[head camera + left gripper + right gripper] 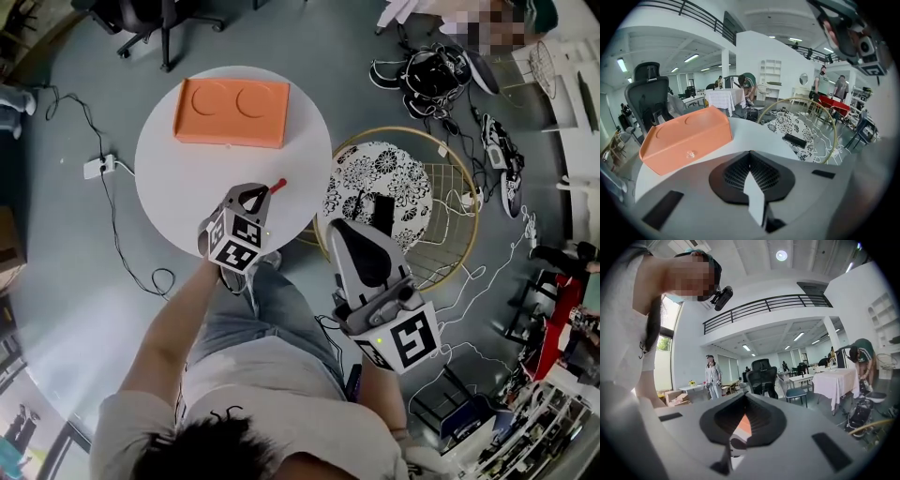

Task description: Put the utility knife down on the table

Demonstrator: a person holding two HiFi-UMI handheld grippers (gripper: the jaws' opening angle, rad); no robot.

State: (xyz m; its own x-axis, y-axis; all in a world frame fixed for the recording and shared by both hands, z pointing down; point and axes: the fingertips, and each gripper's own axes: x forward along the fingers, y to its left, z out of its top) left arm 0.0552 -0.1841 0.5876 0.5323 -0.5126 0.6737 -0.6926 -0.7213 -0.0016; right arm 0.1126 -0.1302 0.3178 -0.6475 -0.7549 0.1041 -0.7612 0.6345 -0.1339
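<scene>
Right gripper [339, 227] jaws closed, empty; left gripper [262, 194] jaws closed, utility knife [277, 186] just beyond

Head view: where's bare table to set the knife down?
Widest bare patch: the table between the orange tray and the near rim, left of the left gripper. A narrower strip runs right of the tray. Crowded: the far side under the tray, and the near-right edge where the tongs hold the utility knife.
</scene>
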